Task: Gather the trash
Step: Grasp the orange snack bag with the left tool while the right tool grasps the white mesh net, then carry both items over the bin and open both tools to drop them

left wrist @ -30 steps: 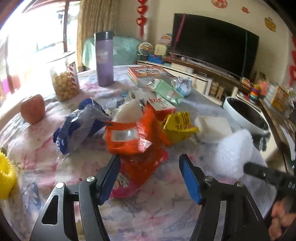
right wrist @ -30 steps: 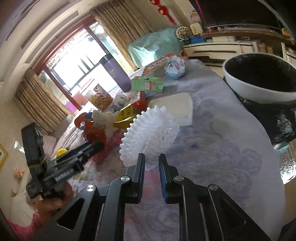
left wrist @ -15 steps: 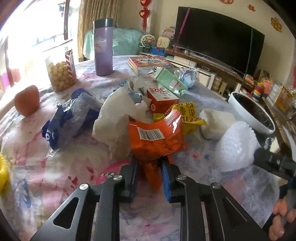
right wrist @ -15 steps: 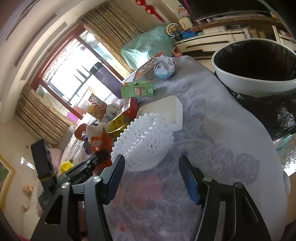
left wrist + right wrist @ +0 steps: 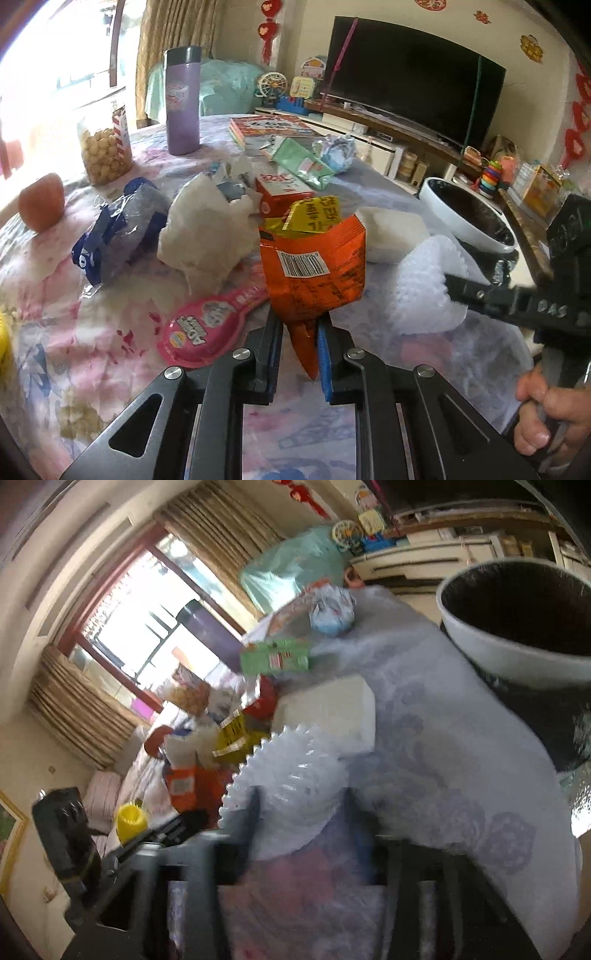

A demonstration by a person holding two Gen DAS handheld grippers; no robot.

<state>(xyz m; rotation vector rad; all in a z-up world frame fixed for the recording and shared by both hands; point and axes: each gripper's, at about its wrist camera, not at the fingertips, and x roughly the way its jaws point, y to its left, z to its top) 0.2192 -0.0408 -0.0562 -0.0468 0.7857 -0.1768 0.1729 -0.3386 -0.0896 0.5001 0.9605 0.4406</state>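
My left gripper (image 5: 297, 332) is shut on an orange snack wrapper (image 5: 314, 266) and holds it above the table. A pink wrapper (image 5: 207, 325), white crumpled paper (image 5: 203, 236), a blue bag (image 5: 114, 232) and a yellow wrapper (image 5: 314, 214) lie behind it. My right gripper (image 5: 301, 819) is open and blurred, its fingers on either side of a white foam fruit net (image 5: 291, 779), also in the left wrist view (image 5: 424, 288). The white trash bin with black liner (image 5: 517, 627) stands at the table's right edge.
A purple flask (image 5: 183, 99), a snack jar (image 5: 105, 147), an apple (image 5: 40, 203), books (image 5: 266, 127), a green carton (image 5: 299, 160), a red box (image 5: 282, 188) and a white foam block (image 5: 391, 232) are on the flowered tablecloth. A TV (image 5: 410, 81) stands behind.
My left gripper closed on the orange wrapper and lifted it, uncovering the pink wrapper. My right gripper let go of the foam net, opened, and now moves around it again.
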